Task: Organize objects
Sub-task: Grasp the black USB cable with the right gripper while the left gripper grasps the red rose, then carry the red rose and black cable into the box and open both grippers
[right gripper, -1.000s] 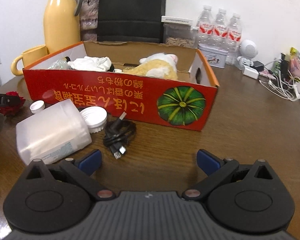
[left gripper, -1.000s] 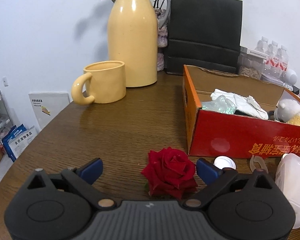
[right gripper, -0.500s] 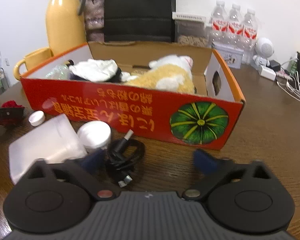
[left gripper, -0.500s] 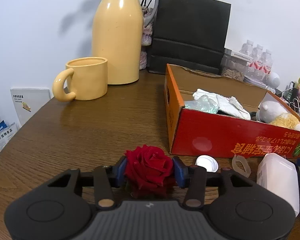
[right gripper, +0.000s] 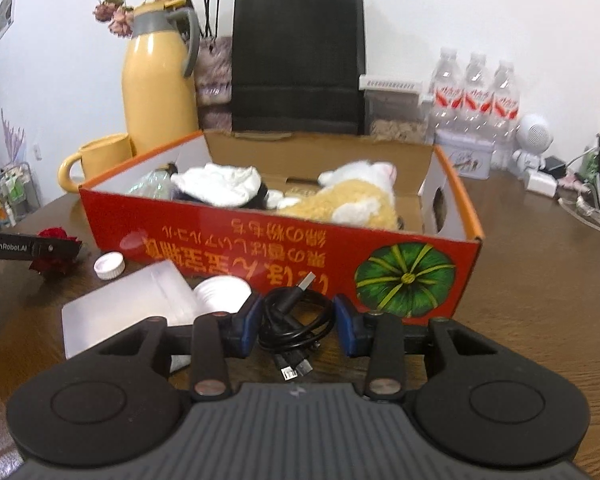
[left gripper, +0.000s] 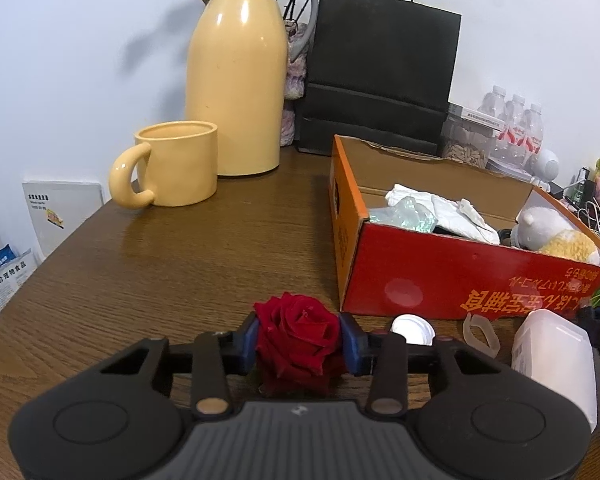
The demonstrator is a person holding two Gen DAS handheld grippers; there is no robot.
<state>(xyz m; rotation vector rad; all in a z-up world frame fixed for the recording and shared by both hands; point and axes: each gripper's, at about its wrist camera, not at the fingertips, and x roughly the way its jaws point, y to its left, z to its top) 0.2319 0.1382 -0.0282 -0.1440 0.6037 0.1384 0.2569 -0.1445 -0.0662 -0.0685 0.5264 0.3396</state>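
Observation:
My left gripper (left gripper: pixel 299 338) is shut on a red rose (left gripper: pixel 298 334), just left of the red cardboard box (left gripper: pixel 460 280). The rose also shows in the right wrist view (right gripper: pixel 54 250), held by the left gripper. My right gripper (right gripper: pixel 296 322) is closed around a coiled black USB cable (right gripper: pixel 294 320) on the table in front of the box (right gripper: pixel 260 240). The box holds white cloths (right gripper: pixel 220 184) and a plush toy (right gripper: pixel 352 200). A white plastic jar (right gripper: pixel 128 312) lies on its side left of the cable, with its lid (right gripper: pixel 222 292) beside it.
A yellow thermos (left gripper: pixel 236 80) and yellow mug (left gripper: pixel 172 164) stand at the back left. A black paper bag (left gripper: pixel 380 68) stands behind the box. A small white cap (left gripper: pixel 410 328) and a clear ring (left gripper: pixel 480 334) lie before the box. Water bottles (right gripper: pixel 476 92) and cables (right gripper: pixel 592 208) sit right.
My left gripper has closed on the rose. My right gripper has moved forward to the cable and closed around it.

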